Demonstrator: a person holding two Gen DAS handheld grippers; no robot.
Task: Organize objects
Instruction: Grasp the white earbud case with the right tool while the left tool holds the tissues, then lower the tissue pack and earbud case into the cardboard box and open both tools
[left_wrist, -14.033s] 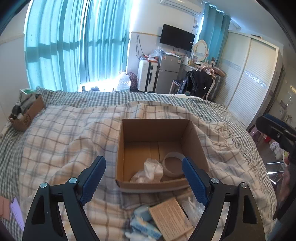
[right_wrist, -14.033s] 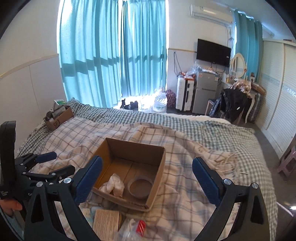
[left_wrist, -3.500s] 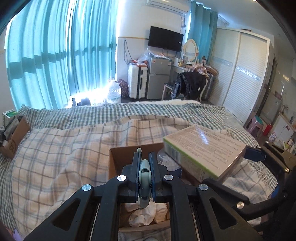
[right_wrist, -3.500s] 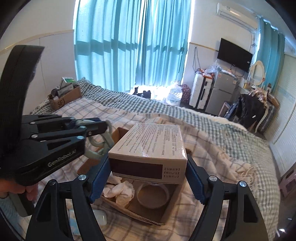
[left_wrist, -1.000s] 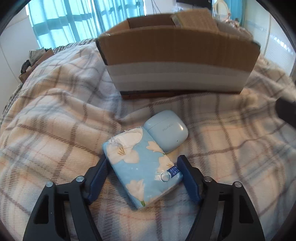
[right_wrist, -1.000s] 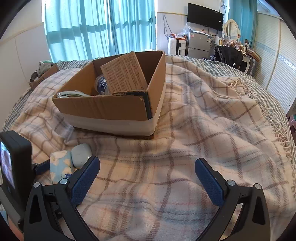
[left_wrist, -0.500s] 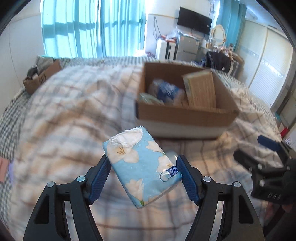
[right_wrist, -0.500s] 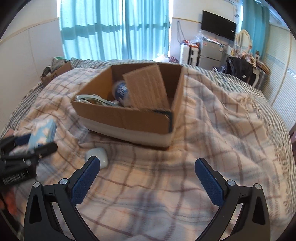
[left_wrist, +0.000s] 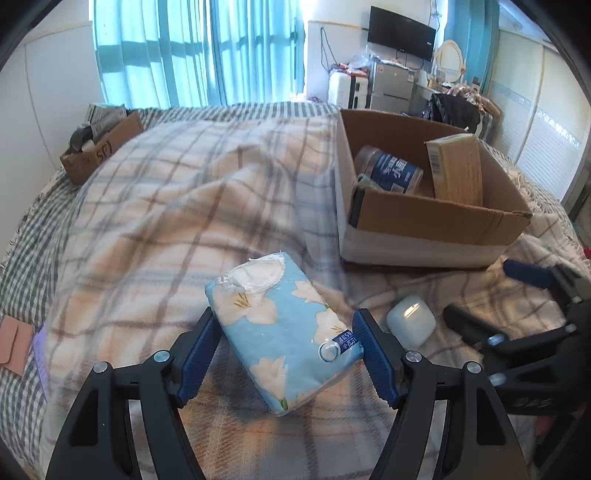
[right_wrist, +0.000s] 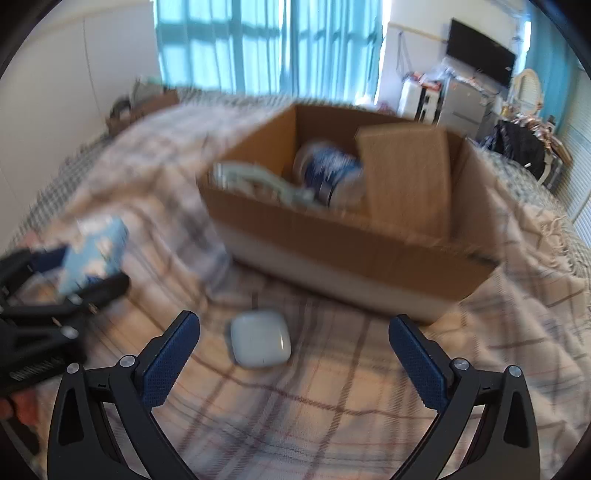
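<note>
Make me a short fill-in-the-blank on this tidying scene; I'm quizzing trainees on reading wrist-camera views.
1. The left gripper is shut on the floral ____ pack.
2. The white earbud case lies on the plaid ____, outside the cardboard box.
3. The right gripper holds ____.
4. The tan carton stands inside the cardboard ____.

Missing words: tissue; blanket; nothing; box

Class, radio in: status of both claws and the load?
Left claw shut on tissue pack. Right claw open over earbud case. Cardboard box ahead, path unobstructed.
</note>
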